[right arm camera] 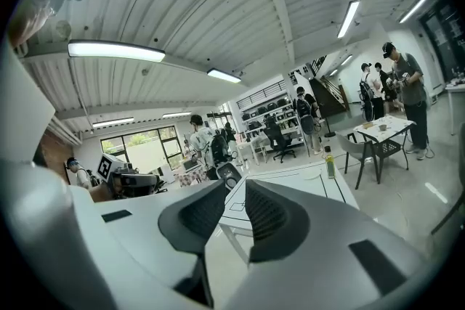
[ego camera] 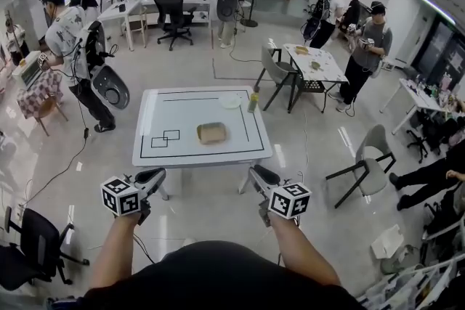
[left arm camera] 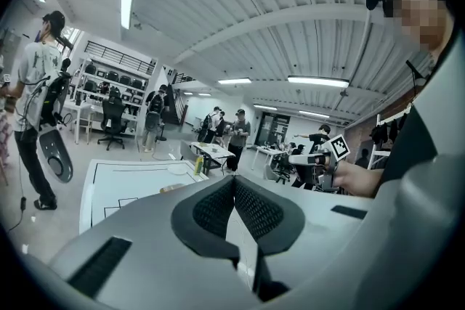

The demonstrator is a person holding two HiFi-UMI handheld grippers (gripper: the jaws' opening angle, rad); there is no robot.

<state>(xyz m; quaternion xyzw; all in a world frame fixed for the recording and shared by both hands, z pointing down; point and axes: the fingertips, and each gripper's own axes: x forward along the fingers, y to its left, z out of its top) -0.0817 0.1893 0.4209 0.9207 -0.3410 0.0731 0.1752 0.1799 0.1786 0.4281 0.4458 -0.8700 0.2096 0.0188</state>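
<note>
Now left gripper points at counter, jaws clenched, empty; right gripper too, jaws bit apart, empty. Brown tray lies long side across counter.

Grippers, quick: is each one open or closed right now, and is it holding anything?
Left gripper: closed, tips touching, holding nothing.
Right gripper: open by a narrow gap, holding nothing.

Held low, left tongs closed, right tongs ajar.
</note>
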